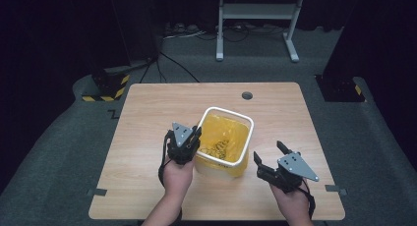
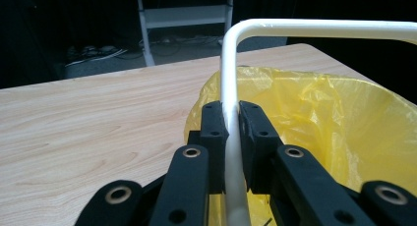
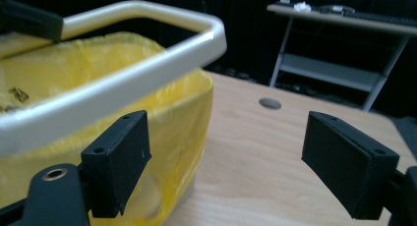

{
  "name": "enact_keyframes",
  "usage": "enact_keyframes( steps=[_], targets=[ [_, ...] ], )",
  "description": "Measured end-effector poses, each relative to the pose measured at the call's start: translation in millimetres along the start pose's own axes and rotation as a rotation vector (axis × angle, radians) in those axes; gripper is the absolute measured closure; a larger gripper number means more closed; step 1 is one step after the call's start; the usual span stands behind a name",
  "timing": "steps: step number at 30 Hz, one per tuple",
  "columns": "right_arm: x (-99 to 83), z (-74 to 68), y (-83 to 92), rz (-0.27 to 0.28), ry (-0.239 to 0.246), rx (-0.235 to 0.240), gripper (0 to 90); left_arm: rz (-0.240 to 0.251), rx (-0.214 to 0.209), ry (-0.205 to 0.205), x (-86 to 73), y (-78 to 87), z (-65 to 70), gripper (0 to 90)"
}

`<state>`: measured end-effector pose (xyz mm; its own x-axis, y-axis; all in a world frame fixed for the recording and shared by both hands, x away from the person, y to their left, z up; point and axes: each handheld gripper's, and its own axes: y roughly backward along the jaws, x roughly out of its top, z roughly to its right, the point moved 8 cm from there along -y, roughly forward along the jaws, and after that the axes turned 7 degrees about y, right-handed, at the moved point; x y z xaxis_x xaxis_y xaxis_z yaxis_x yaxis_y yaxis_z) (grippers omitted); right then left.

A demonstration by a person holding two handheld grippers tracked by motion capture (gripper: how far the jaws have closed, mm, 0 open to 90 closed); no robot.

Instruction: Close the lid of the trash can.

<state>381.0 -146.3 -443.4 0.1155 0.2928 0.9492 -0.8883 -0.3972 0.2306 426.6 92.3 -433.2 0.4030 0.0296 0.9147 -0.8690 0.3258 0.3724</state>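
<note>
Bin (image 1: pixel 223 142) near centre of table (image 1: pixel 147 118), liner bag (image 1: pixel 221 135) inside bin, left gripper (image 1: pixel 189 137) at bin's left rim, right gripper (image 1: pixel 269 157) just right of bin, shelf unit (image 1: pixel 258 12) on floor behind table

- The bin's rim (image 1: pixel 248 137) is white, its bag liner (image 2: pixel 314 118) yellow with black print.
- The table (image 1: pixel 147 123) is pale wood grain.
- Both grippers' jaws are black.
- The floor bases (image 1: pixel 105 88) carry yellow-black hazard stripes.

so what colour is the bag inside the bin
Yellow. The bag lines the white-rimmed bin, clearest in the left gripper view.
</note>
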Motion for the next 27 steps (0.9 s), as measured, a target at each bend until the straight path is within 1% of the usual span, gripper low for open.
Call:
enact_keyframes(
  steps=[2, 4, 9, 12, 13, 14, 16, 18, 21, 23, 27],
  targets=[
    [7.2, 0.0, 0.2, 0.017, 0.002, -0.002, 18.1, 0.001, 0.0, 0.0, 0.0, 0.0, 0.2, 81.4],
    [12.9, -0.5, -0.3, 0.032, -0.01, -0.005, 18.5, 0.001, 0.001, 0.001, -0.3, -0.2, 0.4, 81.3],
    [21.0, -4.7, -4.8, 0.056, -0.021, -0.004, 18.7, 0.003, 0.002, 0.004, -1.1, 0.0, 0.4, 81.4],
    [26.5, -9.0, -5.7, 0.082, -0.026, 0.015, 19.1, 0.004, 0.003, 0.008, -1.6, 0.1, 0.4, 81.4],
    [30.0, -12.3, -5.7, 0.104, -0.03, 0.034, 19.4, 0.004, 0.003, 0.009, -1.8, 0.0, 0.3, 81.4],
    [32.9, -15.0, -5.9, 0.12, -0.032, 0.044, 21.7, 0.006, 0.002, 0.009, -1.9, 0.0, 0.2, 81.4],
    [36.7, -19.1, -7.8, 0.129, -0.037, 0.044, 27.6, 0.006, 0.003, 0.007, -1.9, 0.1, 0.2, 81.4],
    [39.1, -23.3, -12.3, 0.132, -0.035, 0.041, 33.0, 0.007, 0.0, 0.008, -1.7, 0.4, 0.8, 81.4],
    [36.2, -26.1, -19.7, 0.112, -0.051, 0.039, 40.4, 0.009, -0.002, 0.006, -1.9, 0.5, 0.9, 81.4],
    [33.1, -27.7, -24.1, 0.096, -0.062, 0.049, 43.0, 0.01, -0.006, 0.008, -2.3, 0.6, 0.4, 81.4],
    [28.9, -31.0, -29.6, 0.08, -0.064, 0.051, 48.3, 0.015, -0.008, 0.016, -2.7, 1.1, -1.9, 81.3]
  ],
)
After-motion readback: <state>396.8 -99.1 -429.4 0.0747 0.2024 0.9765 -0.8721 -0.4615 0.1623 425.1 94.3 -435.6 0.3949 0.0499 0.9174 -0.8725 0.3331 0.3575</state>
